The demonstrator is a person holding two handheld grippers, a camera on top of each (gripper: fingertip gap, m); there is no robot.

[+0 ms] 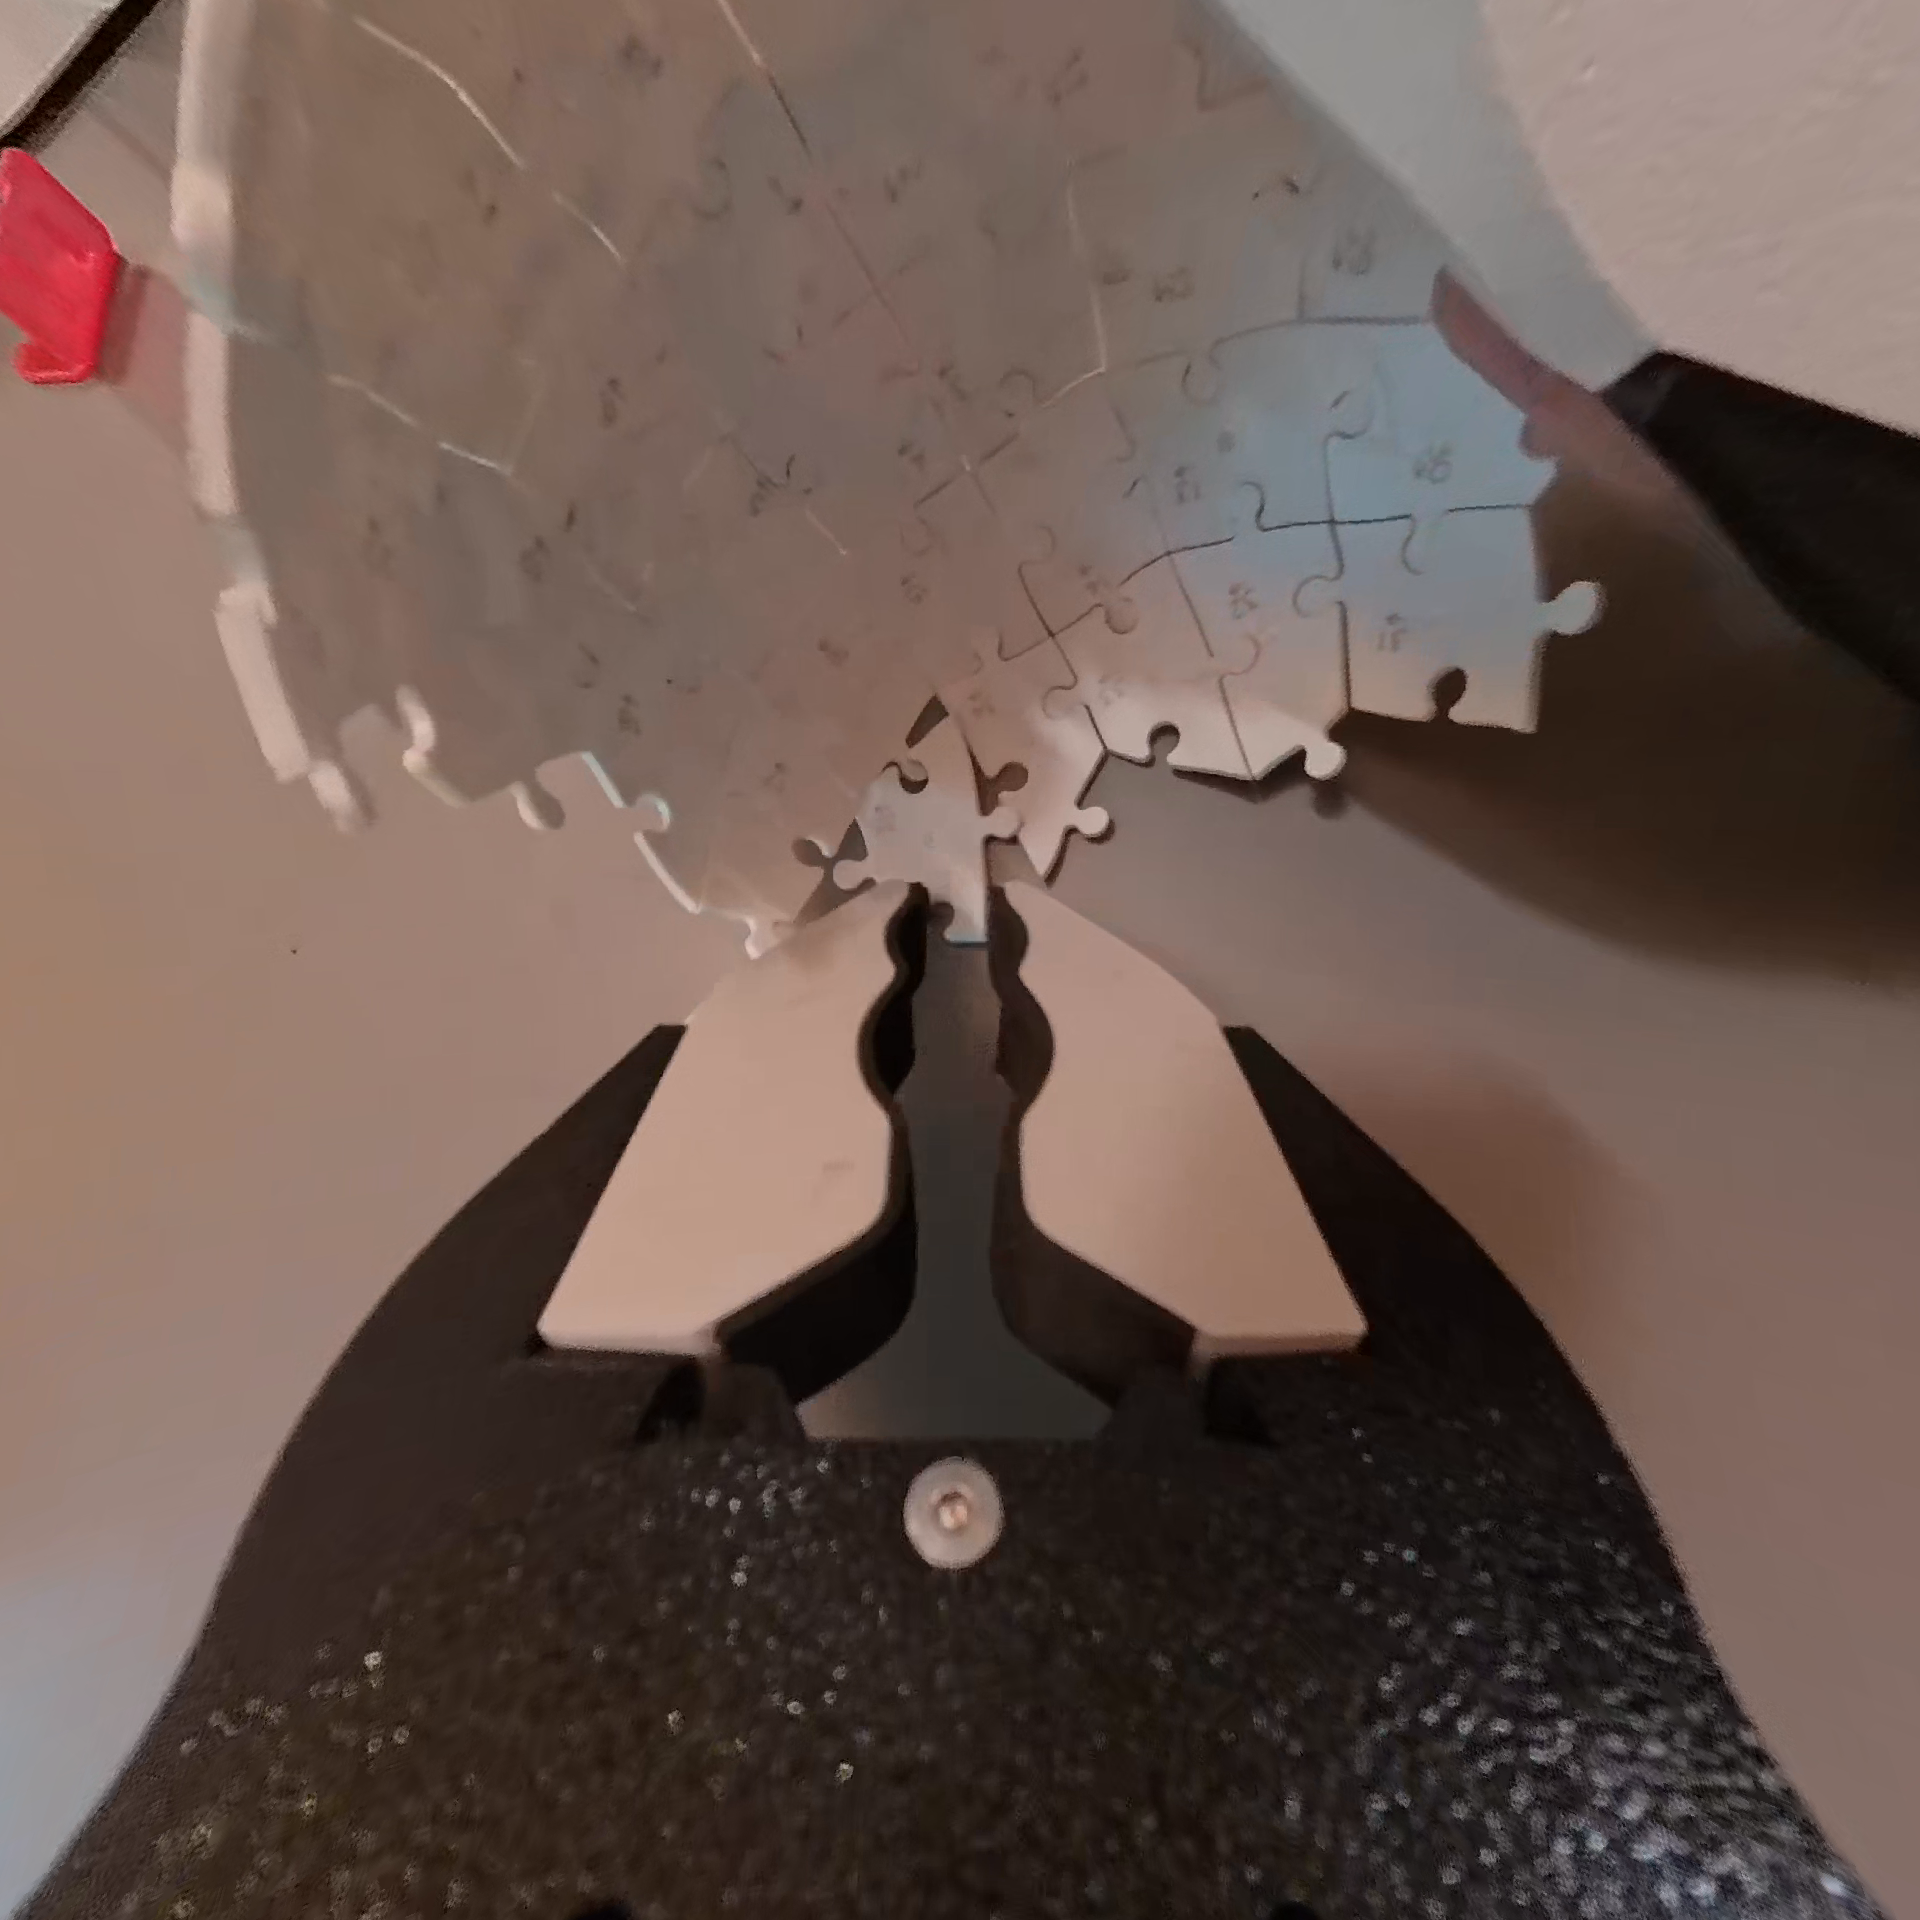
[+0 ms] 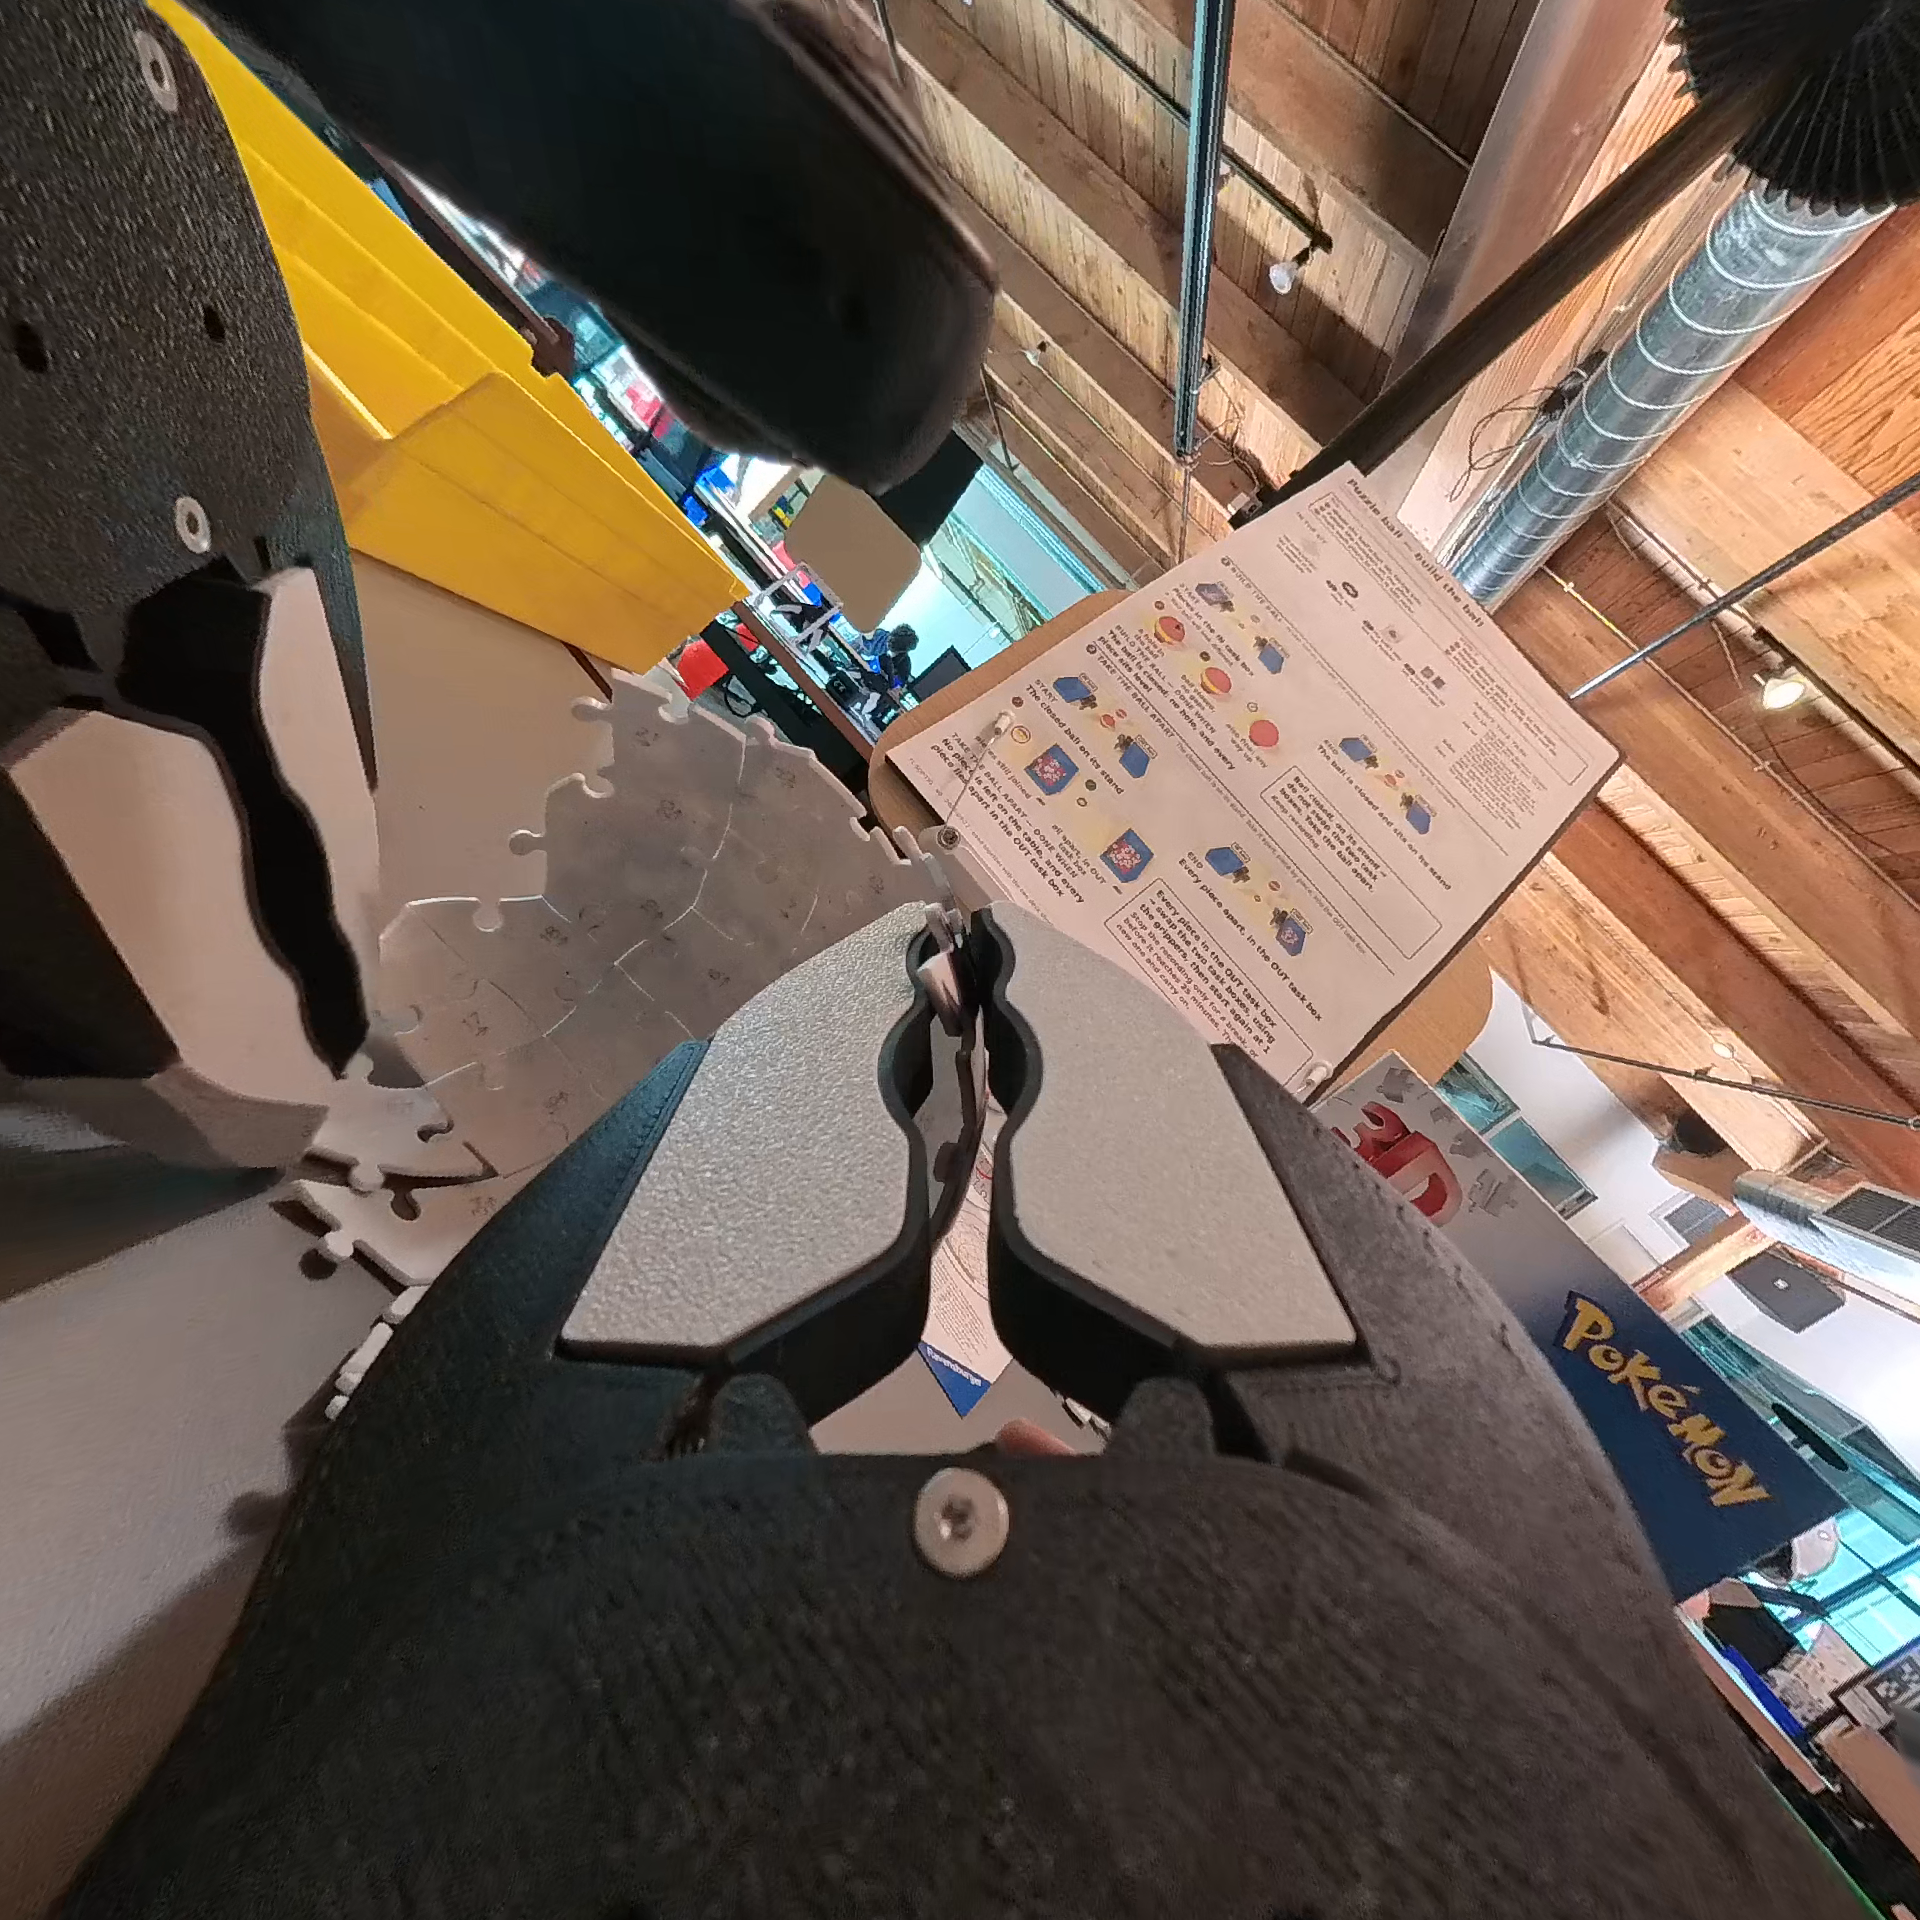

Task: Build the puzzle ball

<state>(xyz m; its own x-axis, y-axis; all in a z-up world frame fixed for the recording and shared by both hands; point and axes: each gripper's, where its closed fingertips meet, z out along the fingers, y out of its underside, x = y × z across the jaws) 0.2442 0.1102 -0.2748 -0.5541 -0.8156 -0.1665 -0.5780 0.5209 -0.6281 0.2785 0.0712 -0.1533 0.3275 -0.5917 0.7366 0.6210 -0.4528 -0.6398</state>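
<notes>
Presently, the left tongs (image 1: 956,914) are closed on the lowest tab of the puzzle ball shell (image 1: 727,436), a partly assembled curved sheet of interlocked white pieces held clear of the tabletop (image 1: 156,1039). The pinch at the rim is judged to steady the shell while its concave, numbered inner face is presented to the camera. From the grip, the shell fans upward from 10 to 2 o'clock; its long axis is judged to run roughly from 9 to 3 o'clock, with the ragged open edge toward 6 o'clock. The right tongs (image 2: 961,935) are closed on a thin piece (image 2: 951,982) seen edge-on, its face not discernible, held beside the shell at 3 o'clock, evidently for fitting. A red block (image 1: 52,270) is noted at 10 o'clock.
</notes>
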